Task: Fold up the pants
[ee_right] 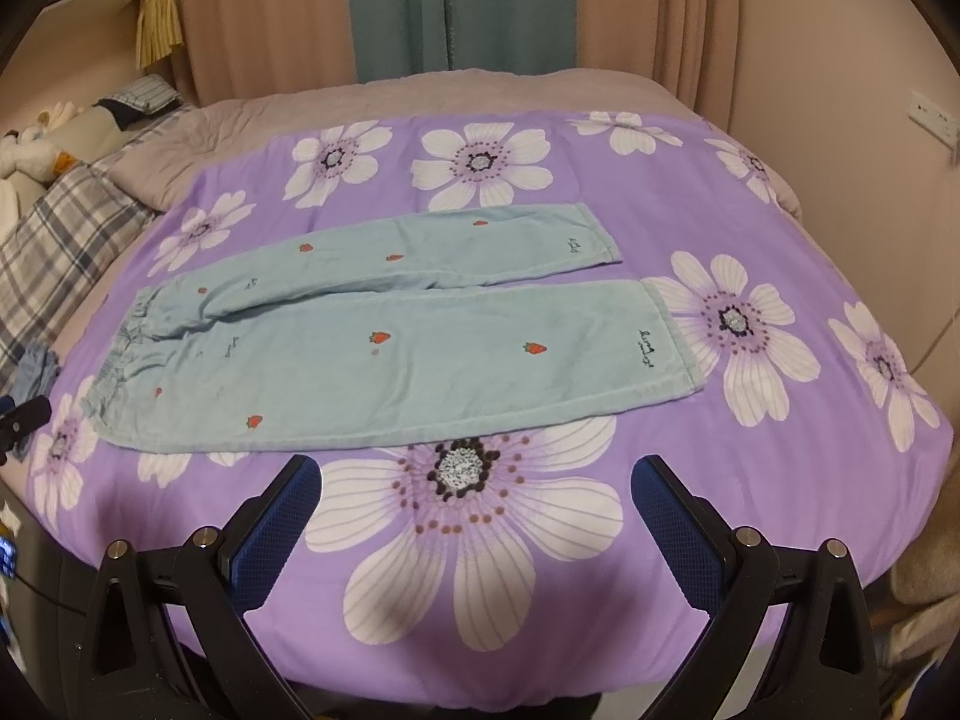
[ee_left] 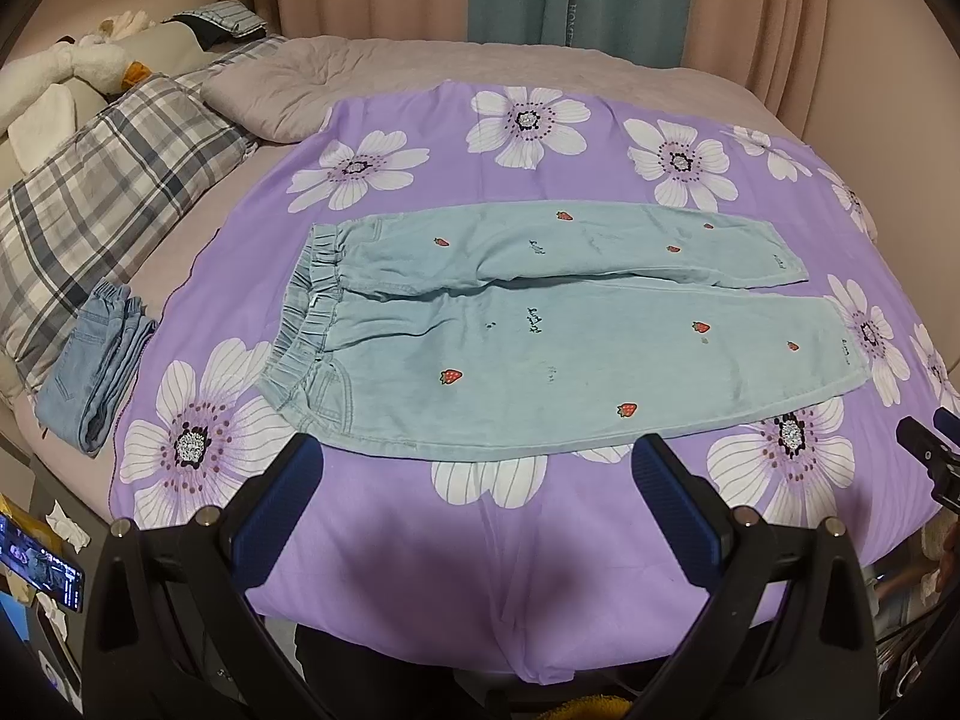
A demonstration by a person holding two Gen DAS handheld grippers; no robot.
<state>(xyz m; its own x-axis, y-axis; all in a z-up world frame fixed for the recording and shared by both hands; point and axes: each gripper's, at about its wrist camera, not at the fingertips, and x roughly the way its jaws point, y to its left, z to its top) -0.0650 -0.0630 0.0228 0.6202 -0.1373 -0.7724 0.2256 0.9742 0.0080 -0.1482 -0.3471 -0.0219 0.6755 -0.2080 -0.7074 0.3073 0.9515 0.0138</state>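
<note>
1. Left wrist view: the left gripper [ee_left: 477, 468] hangs above the near part of a purple flowered sheet [ee_left: 456, 552], its blue-padded fingers spread wide with nothing between them.
2. Just ahead of its fingertips lie the pale blue pants [ee_left: 540, 330], flat and unfolded, strawberry print up, elastic waistband to the left of the claw, both leg cuffs to the right.
3. Right wrist view: the right gripper [ee_right: 474, 471] is likewise spread apart and empty, poised over a large white flower on the sheet; the pants [ee_right: 384, 348] lie ahead and to its left, not touched by either claw.
4. Surface: the sheet covers a bed with a grey-pink quilt [ee_left: 360, 66] showing beyond it.
5. Far left of the left claw: a plaid pillow [ee_left: 102, 180], a folded pair of denim jeans [ee_left: 96, 372] beside the sheet's edge, and plush toys [ee_left: 78, 66] further back.
6. Room: pink curtains [ee_right: 252, 12] with a teal panel [ee_right: 456, 6] stand behind the bed; a wall socket [ee_right: 933, 117] shows at the far right.
</note>
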